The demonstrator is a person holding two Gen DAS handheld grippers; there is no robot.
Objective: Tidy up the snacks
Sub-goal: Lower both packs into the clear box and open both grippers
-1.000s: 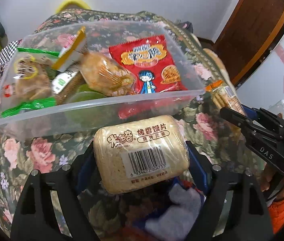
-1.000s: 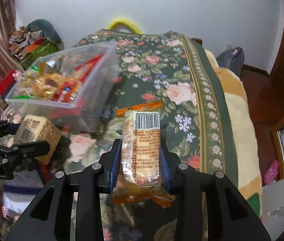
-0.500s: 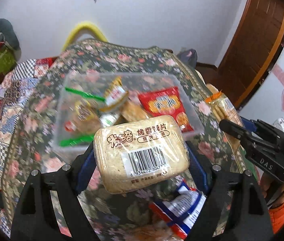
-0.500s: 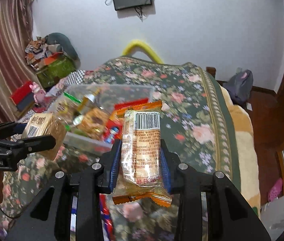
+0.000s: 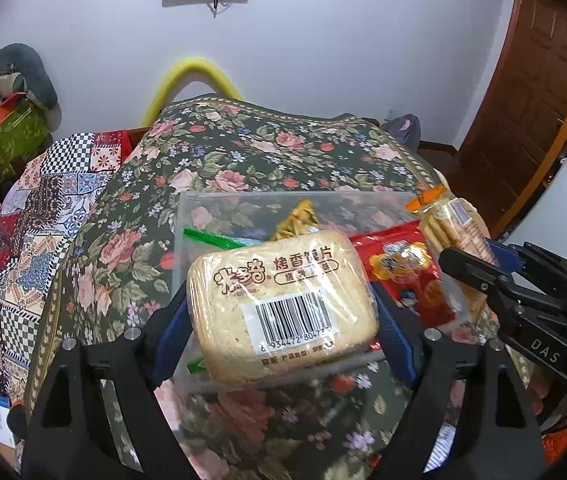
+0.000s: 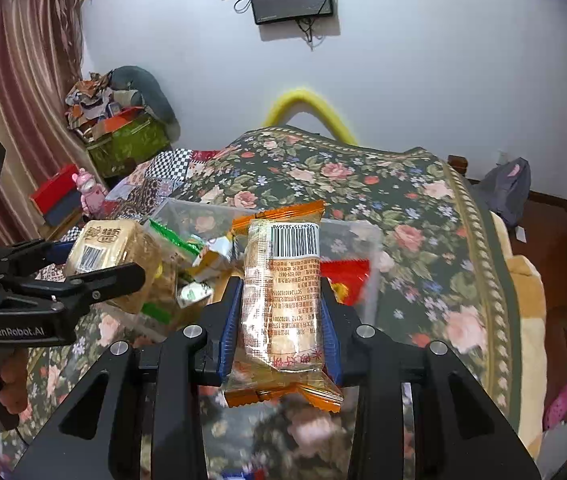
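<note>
My left gripper point(image 5: 281, 312) is shut on a pale toasted-bun snack pack point(image 5: 283, 304) with a barcode, held above the near side of a clear plastic bin point(image 5: 223, 208). The pack also shows in the right wrist view point(image 6: 111, 256). My right gripper point(image 6: 281, 308) is shut on an orange-ended cracker pack point(image 6: 281, 292), also seen in the left wrist view point(image 5: 455, 232), held above the bin point(image 6: 363, 232). The bin holds several snacks, among them a red packet point(image 5: 399, 264).
The bin sits on a flowered bedspread point(image 5: 243, 152). A patchwork quilt point(image 5: 23, 232) lies to the left. A yellow arch point(image 5: 195, 76) stands at the bed's far end. Boxes and clutter point(image 6: 119, 136) sit far left; a wooden door point(image 5: 531, 112) is right.
Both grippers have risen with their packs, so the bin now looks smaller and farther below. Both grips are unchanged.
</note>
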